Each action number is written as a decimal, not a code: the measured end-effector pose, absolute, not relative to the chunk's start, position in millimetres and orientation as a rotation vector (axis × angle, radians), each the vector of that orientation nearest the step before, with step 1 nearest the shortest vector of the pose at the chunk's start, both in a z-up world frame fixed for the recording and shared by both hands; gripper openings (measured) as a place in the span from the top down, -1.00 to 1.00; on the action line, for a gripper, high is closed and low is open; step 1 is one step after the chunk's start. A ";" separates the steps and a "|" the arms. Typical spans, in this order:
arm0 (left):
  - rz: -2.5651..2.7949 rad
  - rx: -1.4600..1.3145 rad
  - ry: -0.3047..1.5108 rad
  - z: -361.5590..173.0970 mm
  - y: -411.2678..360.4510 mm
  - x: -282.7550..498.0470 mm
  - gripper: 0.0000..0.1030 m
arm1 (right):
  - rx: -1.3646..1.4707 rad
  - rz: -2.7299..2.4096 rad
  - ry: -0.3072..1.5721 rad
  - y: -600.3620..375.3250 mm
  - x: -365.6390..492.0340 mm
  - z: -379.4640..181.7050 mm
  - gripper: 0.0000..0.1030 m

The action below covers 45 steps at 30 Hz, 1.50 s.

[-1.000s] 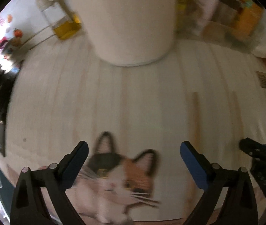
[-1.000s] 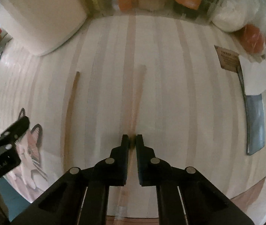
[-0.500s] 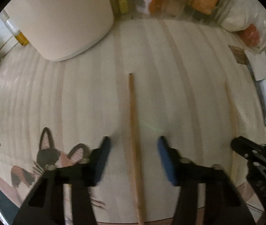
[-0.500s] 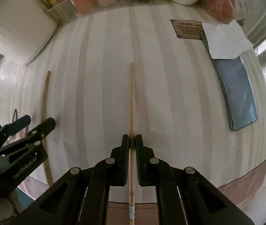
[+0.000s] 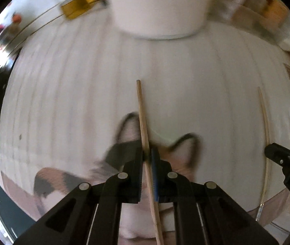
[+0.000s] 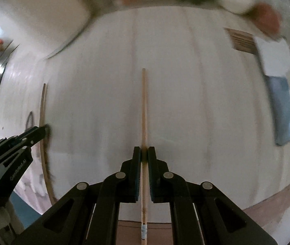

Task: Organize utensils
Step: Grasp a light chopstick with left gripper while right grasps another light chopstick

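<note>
Left gripper (image 5: 148, 157) has its jaws clenched on one chopstick (image 5: 142, 122); right gripper (image 6: 144, 157) clamps another chopstick (image 6: 143, 106) above the table (image 6: 196, 102).

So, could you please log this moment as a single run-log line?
left gripper: shut on left chopstick | right gripper: shut on right chopstick | below: striped tablecloth | beyond: white container
</note>
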<state>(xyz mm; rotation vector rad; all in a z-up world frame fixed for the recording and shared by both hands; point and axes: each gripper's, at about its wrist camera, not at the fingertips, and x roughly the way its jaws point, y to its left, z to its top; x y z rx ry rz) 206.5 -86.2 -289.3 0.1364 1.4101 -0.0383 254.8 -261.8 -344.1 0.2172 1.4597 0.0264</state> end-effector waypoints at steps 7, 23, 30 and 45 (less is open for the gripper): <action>-0.036 0.100 1.421 -285.3 -48.5 197.5 0.88 | 0.107 0.048 1.465 -207.3 269.7 -342.4 0.86; -0.052 0.029 1.445 -284.4 5.3 237.0 0.09 | 0.029 -0.024 1.499 -161.6 269.3 -331.8 0.28; -0.073 0.069 1.441 -285.0 -18.5 236.7 0.06 | 0.044 -0.036 1.493 -171.6 264.4 -336.3 0.28; -0.157 0.099 1.408 -286.5 -40.5 251.5 0.72 | 0.090 -0.074 1.491 -194.4 263.1 -331.0 0.51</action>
